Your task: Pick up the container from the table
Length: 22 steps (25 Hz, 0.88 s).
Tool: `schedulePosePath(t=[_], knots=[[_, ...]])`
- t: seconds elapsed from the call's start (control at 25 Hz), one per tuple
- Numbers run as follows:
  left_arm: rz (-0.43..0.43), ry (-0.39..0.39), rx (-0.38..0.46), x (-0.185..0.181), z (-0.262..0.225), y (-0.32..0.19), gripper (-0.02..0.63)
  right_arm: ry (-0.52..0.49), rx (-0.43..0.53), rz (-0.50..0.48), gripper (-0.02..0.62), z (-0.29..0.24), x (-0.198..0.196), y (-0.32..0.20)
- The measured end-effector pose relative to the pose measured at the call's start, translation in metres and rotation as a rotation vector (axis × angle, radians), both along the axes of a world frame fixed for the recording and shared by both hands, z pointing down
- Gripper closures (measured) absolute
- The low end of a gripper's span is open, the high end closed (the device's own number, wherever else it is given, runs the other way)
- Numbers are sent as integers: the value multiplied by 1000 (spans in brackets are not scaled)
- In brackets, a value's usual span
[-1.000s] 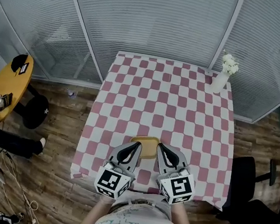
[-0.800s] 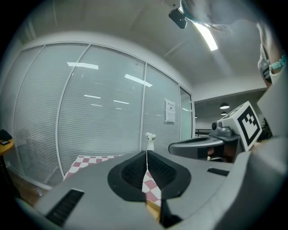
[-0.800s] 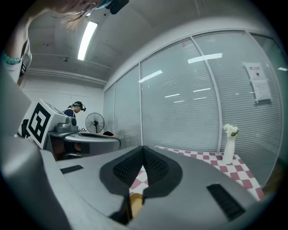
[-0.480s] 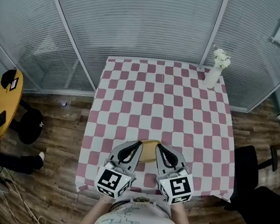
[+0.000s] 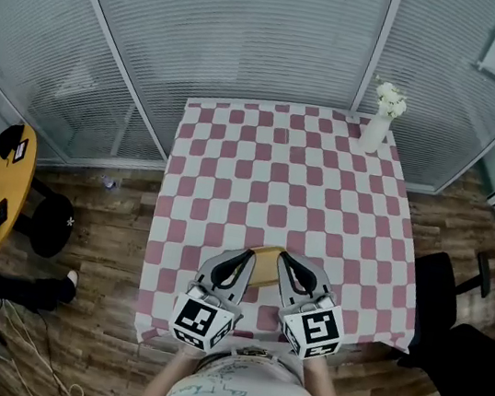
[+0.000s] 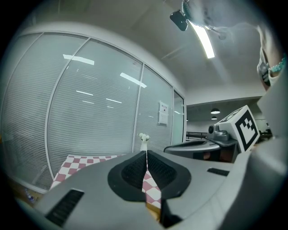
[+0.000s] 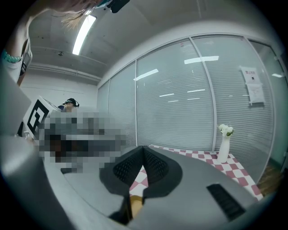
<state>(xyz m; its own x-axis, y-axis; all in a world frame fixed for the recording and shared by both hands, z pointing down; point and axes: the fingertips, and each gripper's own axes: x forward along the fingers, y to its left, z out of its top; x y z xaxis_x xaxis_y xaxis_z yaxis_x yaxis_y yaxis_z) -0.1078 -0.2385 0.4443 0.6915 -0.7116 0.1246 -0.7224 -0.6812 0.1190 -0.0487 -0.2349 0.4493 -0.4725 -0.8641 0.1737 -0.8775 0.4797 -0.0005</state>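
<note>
Yellow shallow container [image 5: 262, 265] sits near the checkered worktop's [image 5: 280, 170] front edge, between left gripper [image 5: 242, 257] and right gripper [image 5: 282, 260]. Both grippers' fingers pressed together, empty. Probably light, rigid, slick; grip opposite rims.

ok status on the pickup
Left gripper and right gripper shut, empty. Yellow container on table between them, ungripped. Vase at far corner, out of the way.
</note>
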Motion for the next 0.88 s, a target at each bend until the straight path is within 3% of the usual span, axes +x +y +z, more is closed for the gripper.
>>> schedulePosePath(t=[0.4, 0.68, 0.88], knots=[[5, 2, -14, 2, 2, 2, 589, 6, -39, -1, 601, 19, 5, -10], [-27, -32, -18, -12, 8, 2, 589, 18, -134, -6, 601, 58, 9, -23], [-40, -42, -31, -21, 13, 4, 589, 113, -201, -7, 601, 99, 12, -32]])
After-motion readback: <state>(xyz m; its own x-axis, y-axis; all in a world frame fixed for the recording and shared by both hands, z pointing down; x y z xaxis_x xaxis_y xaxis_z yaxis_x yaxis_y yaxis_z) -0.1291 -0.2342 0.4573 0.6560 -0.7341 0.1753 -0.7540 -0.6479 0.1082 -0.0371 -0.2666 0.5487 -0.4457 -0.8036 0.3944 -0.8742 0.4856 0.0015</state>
